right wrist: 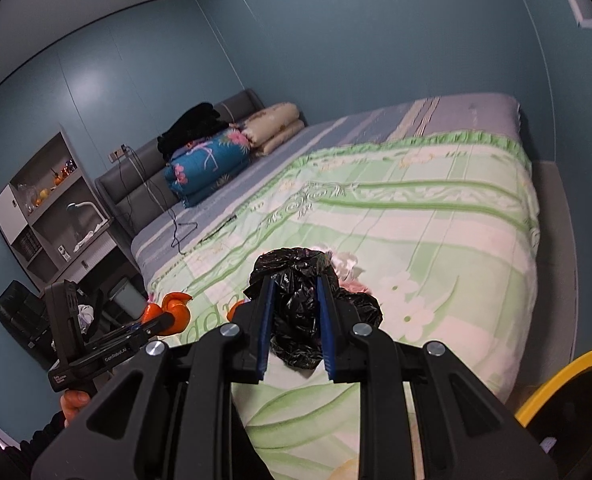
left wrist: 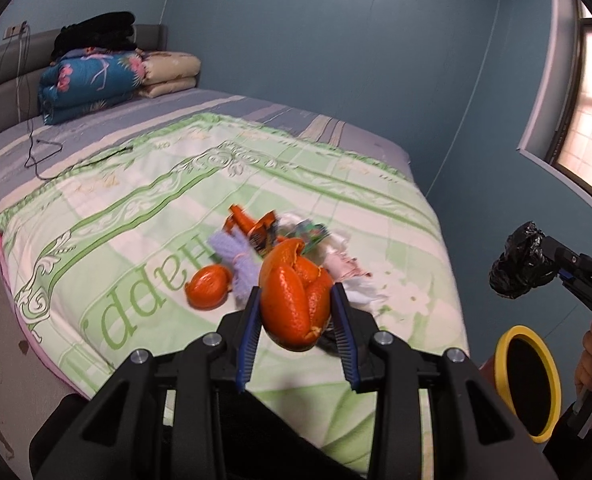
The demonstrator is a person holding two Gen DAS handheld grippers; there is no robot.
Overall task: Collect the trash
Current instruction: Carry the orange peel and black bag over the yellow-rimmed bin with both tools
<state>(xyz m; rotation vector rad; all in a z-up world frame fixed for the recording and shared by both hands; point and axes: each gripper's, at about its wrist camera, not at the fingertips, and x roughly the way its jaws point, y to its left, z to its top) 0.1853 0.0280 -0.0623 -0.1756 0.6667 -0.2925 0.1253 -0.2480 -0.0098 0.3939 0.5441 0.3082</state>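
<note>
My left gripper (left wrist: 296, 292) is shut on a large piece of orange peel (left wrist: 294, 300), held up above the green bedspread (left wrist: 136, 240). Below it on the bed lie another orange peel (left wrist: 208, 286), a purple fuzzy scrap (left wrist: 236, 256), orange wrappers (left wrist: 252, 226) and crumpled white tissues (left wrist: 348, 268). My right gripper (right wrist: 295, 280) is shut on a crumpled black plastic bag (right wrist: 296, 312); in the left wrist view that black plastic bag (left wrist: 522, 262) hangs in the air to the right of the bed. A yellow-rimmed bin (left wrist: 528, 380) stands beside the bed at lower right.
Folded quilts (left wrist: 96, 80) with black clothing on top are stacked by the headboard. A thin black cable (left wrist: 44, 148) trails across the bed. A shelf unit (right wrist: 52, 208) stands beside the bed. A window (left wrist: 588, 108) is on the right wall.
</note>
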